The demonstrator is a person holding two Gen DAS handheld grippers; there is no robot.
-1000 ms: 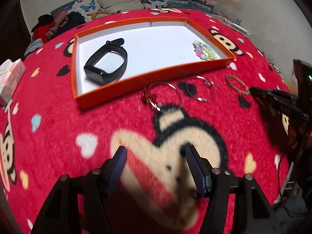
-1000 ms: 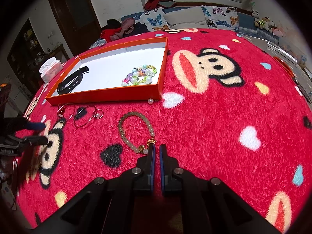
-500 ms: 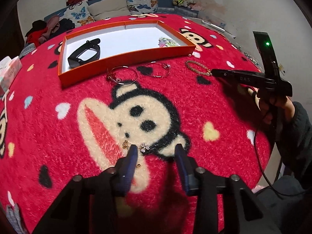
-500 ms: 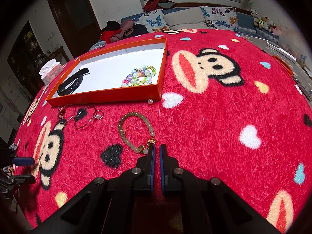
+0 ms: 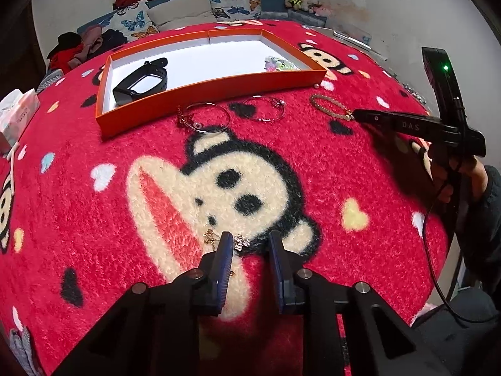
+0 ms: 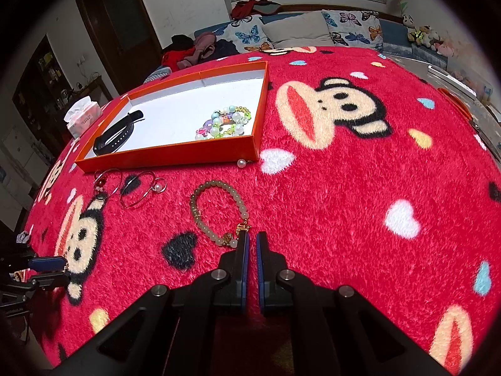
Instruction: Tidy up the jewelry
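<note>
Two grippers low over jewelry on a red blanket.
Left wrist view: the left gripper (image 5: 249, 244) stands open around small gold earrings (image 5: 239, 242). Right wrist view: the right gripper (image 6: 251, 241) is nearly closed, empty, its tip beside the beaded bracelet (image 6: 216, 211), near the orange tray (image 6: 169, 158).

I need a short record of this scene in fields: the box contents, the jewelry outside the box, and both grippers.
in box: black band; colorful beads
on blanket: two wire bangles; bead bracelet; loose pearl; small gold pieces
left gripper: open, at gold pieces
right gripper: nearly shut, empty, beside bead bracelet clasp
</note>
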